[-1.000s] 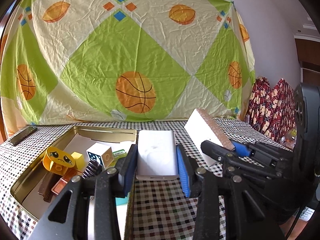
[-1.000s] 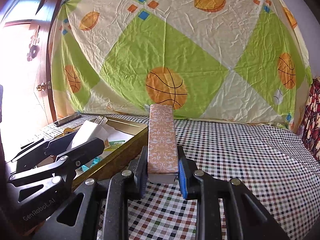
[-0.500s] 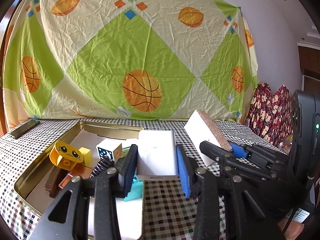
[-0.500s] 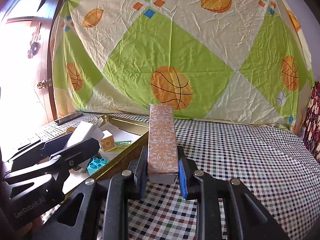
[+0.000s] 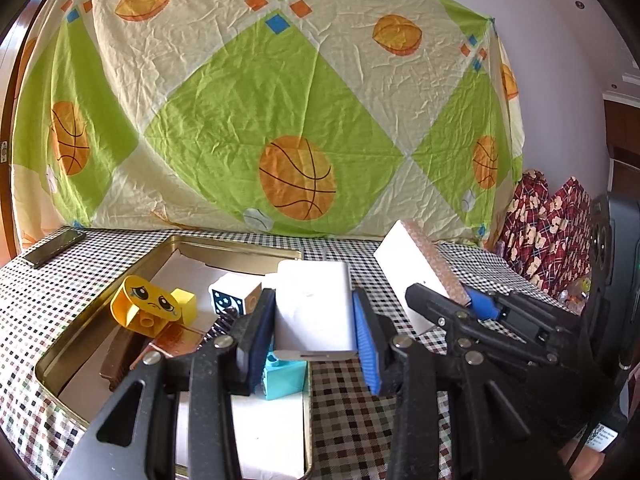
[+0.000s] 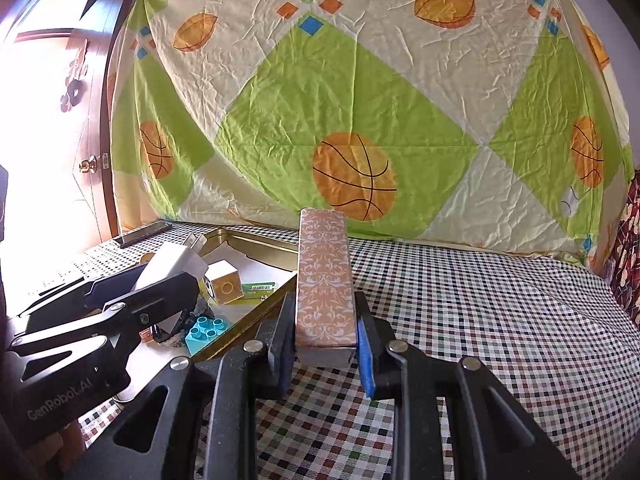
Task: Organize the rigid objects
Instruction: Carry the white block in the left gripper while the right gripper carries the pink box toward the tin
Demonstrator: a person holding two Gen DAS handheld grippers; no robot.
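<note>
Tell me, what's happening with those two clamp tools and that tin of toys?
A person is tidying small hard things into a gold tin on a checked table. The left gripper is shut on a white box, held over the tin's right edge. The right gripper is shut on a slim patterned box, held over the table beside the tin. Already in the tin: a yellow face block, a cube, a turquoise brick.

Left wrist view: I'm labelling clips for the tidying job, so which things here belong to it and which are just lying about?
Part of the job:
- white box held in the left gripper
- patterned box held in the right gripper
- gold tin
- yellow face toy, turquoise brick, dice block inside it

Lying about:
- dark bar on the tablecloth
- basketball sheet
</note>
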